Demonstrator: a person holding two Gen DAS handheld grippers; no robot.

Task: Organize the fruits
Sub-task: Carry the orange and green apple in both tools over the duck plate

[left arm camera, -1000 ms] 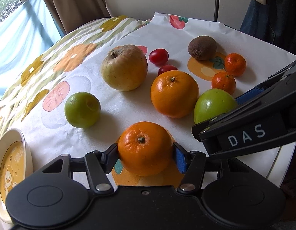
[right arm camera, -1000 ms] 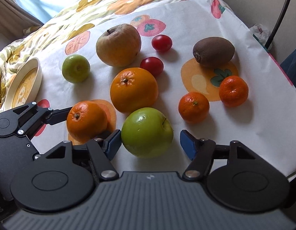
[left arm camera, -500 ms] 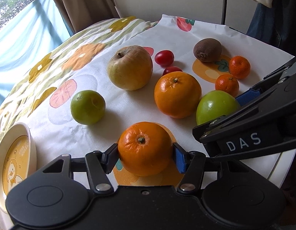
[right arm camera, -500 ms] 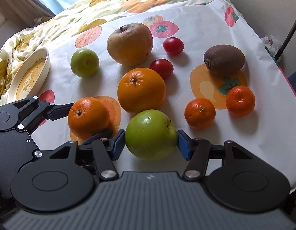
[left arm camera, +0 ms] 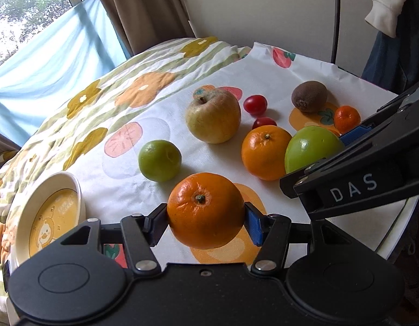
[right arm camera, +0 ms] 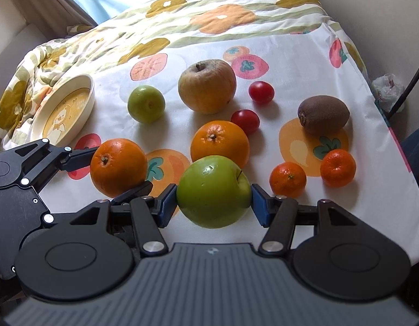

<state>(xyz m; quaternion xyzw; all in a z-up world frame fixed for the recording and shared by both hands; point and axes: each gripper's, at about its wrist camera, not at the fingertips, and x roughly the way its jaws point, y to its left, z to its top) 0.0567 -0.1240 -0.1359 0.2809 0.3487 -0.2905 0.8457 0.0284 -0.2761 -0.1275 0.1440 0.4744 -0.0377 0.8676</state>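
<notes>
My left gripper (left arm camera: pixel 205 218) is shut on an orange (left arm camera: pixel 205 210) and holds it above the cloth; it also shows in the right wrist view (right arm camera: pixel 118 167). My right gripper (right arm camera: pixel 213 202) is shut on a green apple (right arm camera: pixel 213 190), lifted off the table; the apple shows in the left wrist view (left arm camera: pixel 312 148). On the cloth lie a second orange (right arm camera: pixel 219 144), a yellow-brown apple (right arm camera: pixel 206 89), a small green fruit (right arm camera: pixel 146 103), two cherry tomatoes (right arm camera: pixel 261 92) (right arm camera: pixel 245 121), a kiwi (right arm camera: pixel 323 114) and two mandarins (right arm camera: pixel 287 179) (right arm camera: pixel 337 167).
A cream plate with a duck picture (right arm camera: pixel 64 111) sits at the table's left edge, also in the left wrist view (left arm camera: pixel 46 214). A flowered quilt (right arm camera: pixel 182 13) lies behind the table. The table's right edge (right arm camera: pixel 399 146) drops off beside a wall.
My right gripper closed on the green apple and lifted it. My left gripper raised its orange off the cloth. Both views rose and pulled back.
</notes>
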